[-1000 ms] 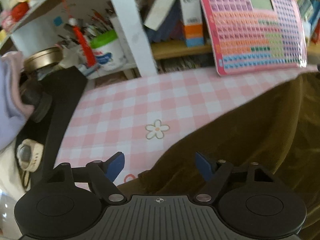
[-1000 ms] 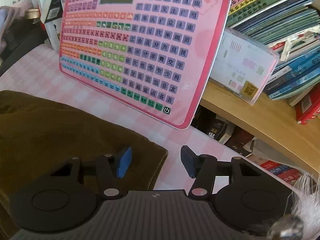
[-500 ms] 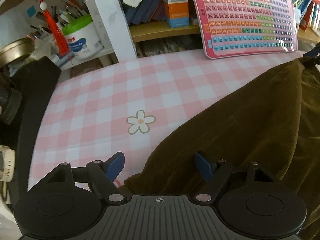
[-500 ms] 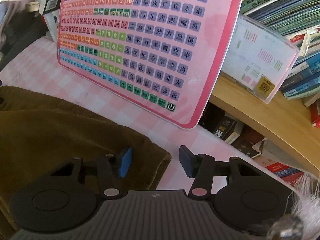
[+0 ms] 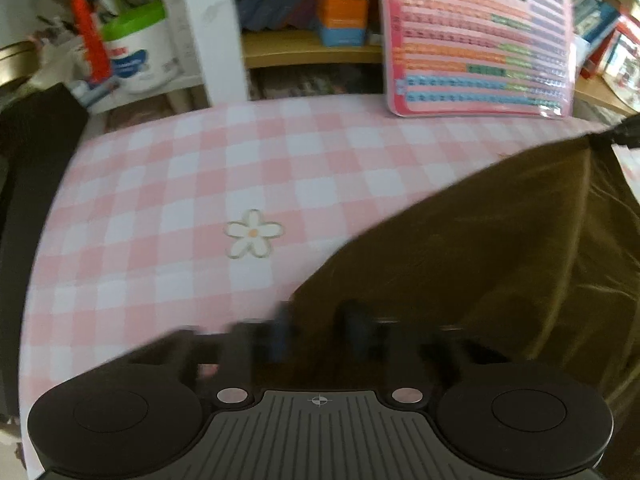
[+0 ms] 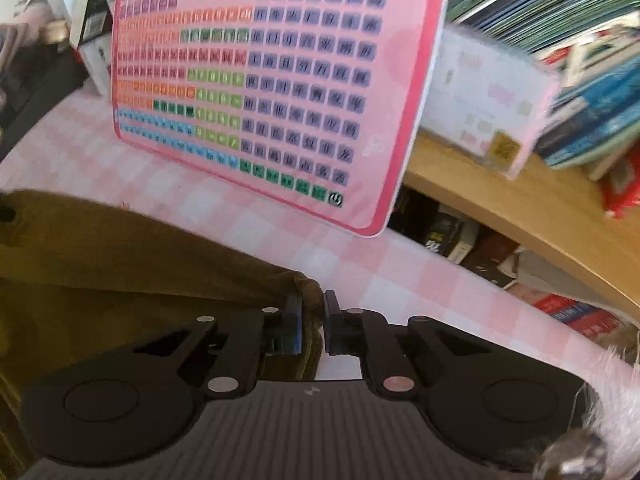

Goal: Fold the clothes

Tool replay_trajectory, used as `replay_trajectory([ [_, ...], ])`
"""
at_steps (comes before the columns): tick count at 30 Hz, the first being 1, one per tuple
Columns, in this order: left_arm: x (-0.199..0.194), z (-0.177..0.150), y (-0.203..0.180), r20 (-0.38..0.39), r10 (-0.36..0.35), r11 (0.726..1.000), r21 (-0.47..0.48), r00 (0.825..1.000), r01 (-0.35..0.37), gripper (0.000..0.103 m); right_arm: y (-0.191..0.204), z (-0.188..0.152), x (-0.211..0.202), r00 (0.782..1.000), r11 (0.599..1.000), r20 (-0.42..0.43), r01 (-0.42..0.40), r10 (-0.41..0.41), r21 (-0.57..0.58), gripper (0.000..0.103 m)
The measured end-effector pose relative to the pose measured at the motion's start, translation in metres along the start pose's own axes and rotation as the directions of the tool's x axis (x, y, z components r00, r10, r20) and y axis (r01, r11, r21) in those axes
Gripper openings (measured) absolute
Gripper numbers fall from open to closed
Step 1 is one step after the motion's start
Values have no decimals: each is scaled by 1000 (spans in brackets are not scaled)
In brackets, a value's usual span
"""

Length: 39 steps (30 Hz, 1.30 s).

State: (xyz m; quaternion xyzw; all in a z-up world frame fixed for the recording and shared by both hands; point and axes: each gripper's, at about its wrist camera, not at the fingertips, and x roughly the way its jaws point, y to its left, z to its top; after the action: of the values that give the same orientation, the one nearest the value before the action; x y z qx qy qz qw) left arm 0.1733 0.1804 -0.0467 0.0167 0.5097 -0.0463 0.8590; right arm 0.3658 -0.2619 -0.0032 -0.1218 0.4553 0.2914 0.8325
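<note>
In the left wrist view, the olive-brown garment [image 5: 500, 256] lies on the bench [image 5: 192, 184], which is covered in a pink-and-white check; the cloth spreads away to the right of the white flower motif [image 5: 253, 233] printed on that cover. The left gripper [image 5: 316, 330] sits just below and to the right of the flower, at the garment's near left corner. Its jaws are closing, and although blur smears them, the cloth edge appears to lie between them, so it looks pinched there. A pink keyboard toy [image 5: 478, 36] leans against the shelf well beyond the flower, up and to the right. In the right wrist view, the same garment [image 6: 120, 264] fills the lower left, and its corner comes to a bunched point where the right gripper [image 6: 312, 322] has it: the jaws stand narrow, pressed on a thick wad of folded fabric between the blue pads. The keyboard toy [image 6: 280, 80] stands just behind this corner, and the bench [image 6: 400, 280] shows bare beside it. The fabric looks soft, limp and fairly thick, likely light enough to lift by two corners, yet it will sag in the middle and drag on the cover. Corners or hems seem the best hold, as here; a shallow pinch on such bulk could slip when the cloth is raised.
</note>
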Motion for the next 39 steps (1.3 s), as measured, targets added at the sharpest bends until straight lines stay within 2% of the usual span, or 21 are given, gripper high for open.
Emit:
replay_trajectory([
  [1, -1, 1, -3, -8, -4, 1000, 12, 1000, 4, 7, 2, -1, -8, 1000, 1000, 20, 15, -15, 11, 9],
  [3, -7, 2, -8, 18, 31, 998, 57, 999, -32, 5, 10, -3, -25, 996, 998, 65, 54, -56, 23, 9],
  [6, -36, 2, -3, 171, 25, 1000, -2, 985, -25, 5, 24, -8, -56, 981, 991, 140, 131, -135, 39, 9],
  [10, -67, -8, -17, 256, 26, 993, 102, 966, -54, 4, 46, -25, -107, 947, 976, 236, 212, -216, 45, 9],
  [13, -102, -24, -20, 368, 4, 992, 116, 930, -51, 4, 66, -48, -153, 910, 961, 310, 264, -276, 81, 9],
  [17, -144, -56, -29, 505, 5, 988, 129, 863, -81, 0, 96, -97, -207, 864, 937, 365, 304, -347, 172, 9],
  [20, -166, -84, -25, 537, -51, 995, 104, 842, -6, 0, 123, -149, -237, 849, 924, 373, 307, -373, 226, 9],
  [22, -164, -105, -27, 496, -86, 993, 114, 864, 34, 0, 142, -184, -243, 858, 919, 343, 313, -381, 239, 9],
  [24, -156, -125, -30, 453, -100, 990, 134, 886, 44, 0, 160, -215, -240, 865, 908, 301, 333, -401, 255, 9],
  [27, -147, -136, -27, 419, -100, 990, 128, 902, 50, 0, 175, -241, -231, 871, 891, 255, 342, -419, 298, 9],
  [34, -147, -125, -37, 418, -107, 982, 186, 902, 30, 6, 189, -256, -222, 863, 865, 235, 351, -448, 358, 9],
  [37, -140, -109, -47, 403, -91, 974, 226, 910, -3, 7, 187, -254, -224, 863, 867, 241, 345, -443, 360, 9],
  [39, -133, -99, -55, 394, -75, 968, 250, 916, -28, 11, 184, -254, -225, 865, 869, 245, 338, -438, 362, 9],
])
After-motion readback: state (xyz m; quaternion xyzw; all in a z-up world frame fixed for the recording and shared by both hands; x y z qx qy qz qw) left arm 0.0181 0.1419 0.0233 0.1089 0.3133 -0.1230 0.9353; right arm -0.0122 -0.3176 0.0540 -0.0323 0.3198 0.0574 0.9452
